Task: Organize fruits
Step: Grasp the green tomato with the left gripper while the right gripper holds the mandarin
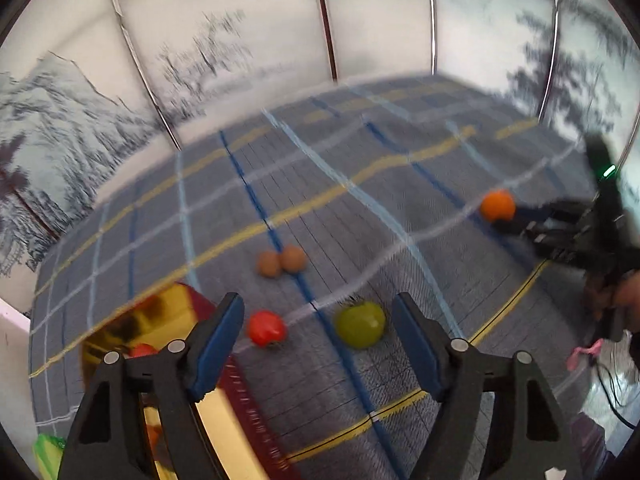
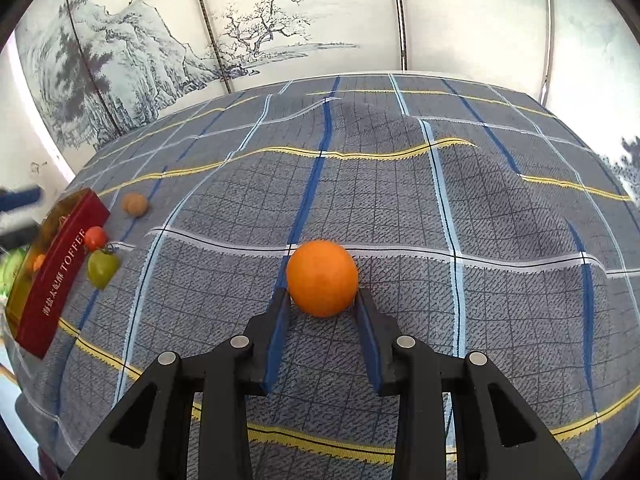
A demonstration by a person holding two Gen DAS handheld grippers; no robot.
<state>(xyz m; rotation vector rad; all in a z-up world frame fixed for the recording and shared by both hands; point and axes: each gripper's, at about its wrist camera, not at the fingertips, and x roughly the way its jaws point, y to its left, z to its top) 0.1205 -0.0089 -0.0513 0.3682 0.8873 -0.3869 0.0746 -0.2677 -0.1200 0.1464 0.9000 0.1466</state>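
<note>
An orange (image 2: 322, 278) sits between the fingertips of my right gripper (image 2: 323, 300), whose jaws are closed against its sides on the plaid cloth. The orange also shows in the left wrist view (image 1: 497, 205), with the right gripper (image 1: 520, 220) behind it. My left gripper (image 1: 318, 320) is open and empty, above a red tomato (image 1: 267, 328) and a green tomato (image 1: 360, 324). Two brown round fruits (image 1: 281, 262) lie beyond them. A gold and red toffee tin (image 1: 168, 360) holds a red fruit (image 1: 142, 350) at my left finger.
The plaid cloth (image 2: 440, 200) is wrinkled and covers the whole table. A painted folding screen (image 2: 240, 32) stands behind it. The tin (image 2: 56, 264) sits at the cloth's left edge, with the red tomato (image 2: 95, 238), green tomato (image 2: 103, 268) and a brown fruit (image 2: 135, 204) beside it.
</note>
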